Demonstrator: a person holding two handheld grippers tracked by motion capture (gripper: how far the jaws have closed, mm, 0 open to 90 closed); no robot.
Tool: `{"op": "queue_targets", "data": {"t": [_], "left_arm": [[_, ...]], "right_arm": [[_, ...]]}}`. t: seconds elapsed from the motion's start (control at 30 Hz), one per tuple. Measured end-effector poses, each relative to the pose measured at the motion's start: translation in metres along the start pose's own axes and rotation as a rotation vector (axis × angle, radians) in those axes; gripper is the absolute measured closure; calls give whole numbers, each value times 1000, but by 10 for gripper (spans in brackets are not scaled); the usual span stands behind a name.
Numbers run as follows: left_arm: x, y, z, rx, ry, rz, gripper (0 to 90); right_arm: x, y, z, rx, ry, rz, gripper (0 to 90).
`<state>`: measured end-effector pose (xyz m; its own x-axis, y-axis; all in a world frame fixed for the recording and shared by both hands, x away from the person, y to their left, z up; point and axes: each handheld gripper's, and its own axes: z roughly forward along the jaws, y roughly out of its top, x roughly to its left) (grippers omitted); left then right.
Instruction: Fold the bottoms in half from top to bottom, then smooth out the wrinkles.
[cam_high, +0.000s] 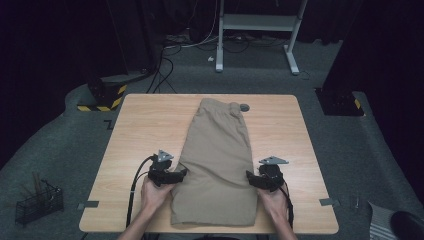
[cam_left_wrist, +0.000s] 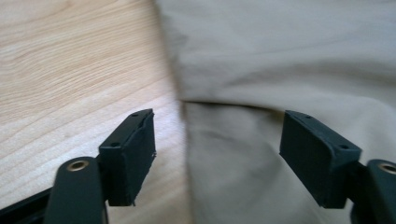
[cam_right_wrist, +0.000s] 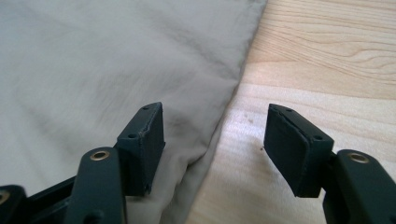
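Note:
Folded tan shorts (cam_high: 216, 160) lie lengthwise down the middle of the wooden table (cam_high: 135, 130), waistband at the far end. My left gripper (cam_high: 183, 173) rests at the shorts' left edge, jaws open and straddling that edge (cam_left_wrist: 184, 140); nothing is pinched between its pads. At the shorts' right edge sits my right gripper (cam_high: 248, 175), also open, one jaw over the cloth (cam_right_wrist: 93, 70) and the other over bare wood. In the right gripper view the cloth's edge (cam_right_wrist: 219, 130) runs between the jaws.
A small grey round object (cam_high: 244, 107) lies by the waistband at the table's far edge. On the floor, a wire basket (cam_high: 37, 202) stands at the left, cables and a white desk frame (cam_high: 260, 22) lie beyond the table.

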<state>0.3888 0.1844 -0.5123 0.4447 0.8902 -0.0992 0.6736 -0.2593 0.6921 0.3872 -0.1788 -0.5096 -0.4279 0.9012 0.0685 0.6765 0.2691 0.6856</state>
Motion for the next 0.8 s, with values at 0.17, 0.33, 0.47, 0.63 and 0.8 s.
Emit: {"op": "queue_targets", "data": {"t": [0.17,0.33,0.47,0.63,0.8], "left_arm": [[-5,4,10,33,29,35,226],[-8,5,13,33,46,48,230],[-14,5,10,26,28,67,362],[-16,3,9,9,2,77,493],[-17,1,9,-9,-16,79,618]], "right_arm": [[3,3,9,25,-32,3,358],[8,5,11,39,-63,-32,382],[15,5,12,36,-50,-55,472],[16,6,11,38,-36,-59,537],[18,8,11,48,-22,-70,600]]}}
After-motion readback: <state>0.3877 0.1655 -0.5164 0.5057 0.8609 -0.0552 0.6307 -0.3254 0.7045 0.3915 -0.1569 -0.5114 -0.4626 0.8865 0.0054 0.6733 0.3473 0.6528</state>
